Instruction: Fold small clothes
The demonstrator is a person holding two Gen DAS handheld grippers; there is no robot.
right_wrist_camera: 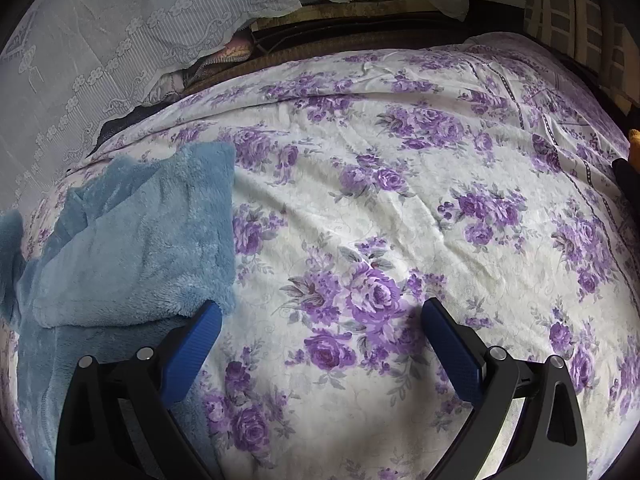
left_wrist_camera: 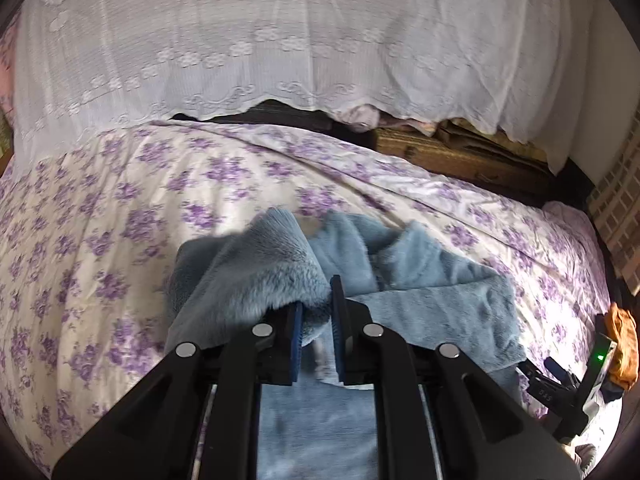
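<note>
1. Pinching a fold of the blue fleece garment [left_wrist_camera: 420, 292], the left claw [left_wrist_camera: 316, 312] has its two blue pads drawn close together with the plush cloth caught between them
2. Raised by that grip, the held part of the garment bunches up in front of the left claw and hangs over its left finger, while the rest trails down and spreads flat on the bed sheet [left_wrist_camera: 100, 220] to the right
3. The garment is light blue and fuzzy, lying on the near part of the bed; in the right wrist view it sits at the left side [right_wrist_camera: 132, 248], partly doubled over on itself with one straight edge facing the middle of the bed
4. The right claw [right_wrist_camera: 320, 320] is spread wide, with nothing between its fingers; only the purple-flowered sheet [right_wrist_camera: 400, 200] shows in the gap
5. The right claw's left fingertip [right_wrist_camera: 208, 316] is just at the garment's near corner; whether it touches the cloth cannot be told
6. A white lace cloth [left_wrist_camera: 280, 40] hangs along the far side of the bed, with a dark gap and some brown wood under its scalloped hem
7. At the right edge of the left wrist view, the other claw's body shows with a small green light [left_wrist_camera: 600, 357] lit, and something orange [left_wrist_camera: 622, 340] is just behind it
</note>
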